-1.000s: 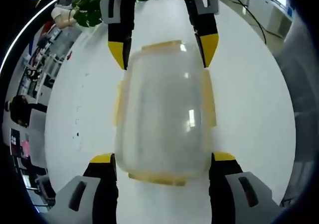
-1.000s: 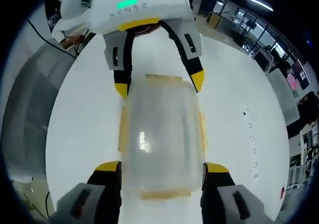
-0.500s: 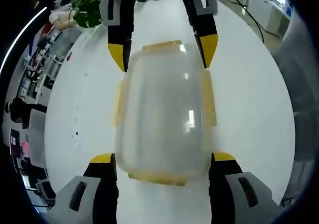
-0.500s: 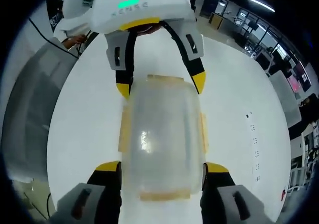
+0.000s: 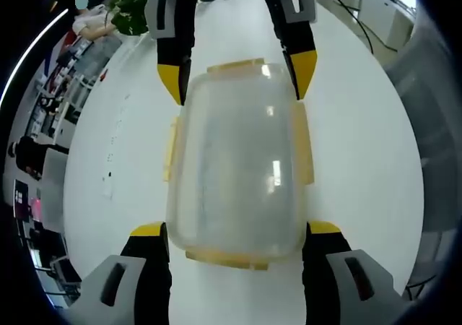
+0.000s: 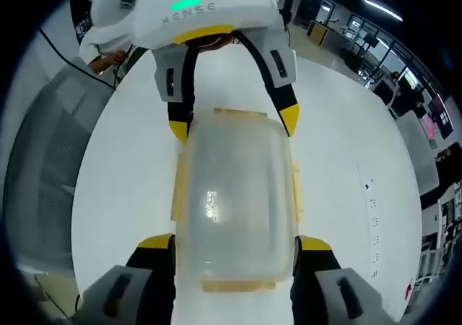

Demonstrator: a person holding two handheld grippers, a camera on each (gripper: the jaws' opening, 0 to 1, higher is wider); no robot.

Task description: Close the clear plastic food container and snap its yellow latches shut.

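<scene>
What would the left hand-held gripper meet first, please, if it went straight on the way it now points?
The clear plastic food container: it already sits between the left hand-held gripper's jaws. Beyond it waits the right hand-held gripper, though depth is hard to judge.

- Left gripper [image 5: 236, 232]: jaws rising from the bottom of the left gripper view, spread wide; yellow fingertips [image 5: 148, 230] sitting lower left and lower right, one pressing at each flank of the container [image 5: 234, 162].
- Right gripper [image 6: 236, 243]: jaws likewise parted in the right gripper view, tips bracketing the container's near end.
- Each gripper is reaching in from the top of the other's view, jaws pointing down, tips flanking the far end.
- A hand [image 6: 108, 59] is showing upper left.
</scene>
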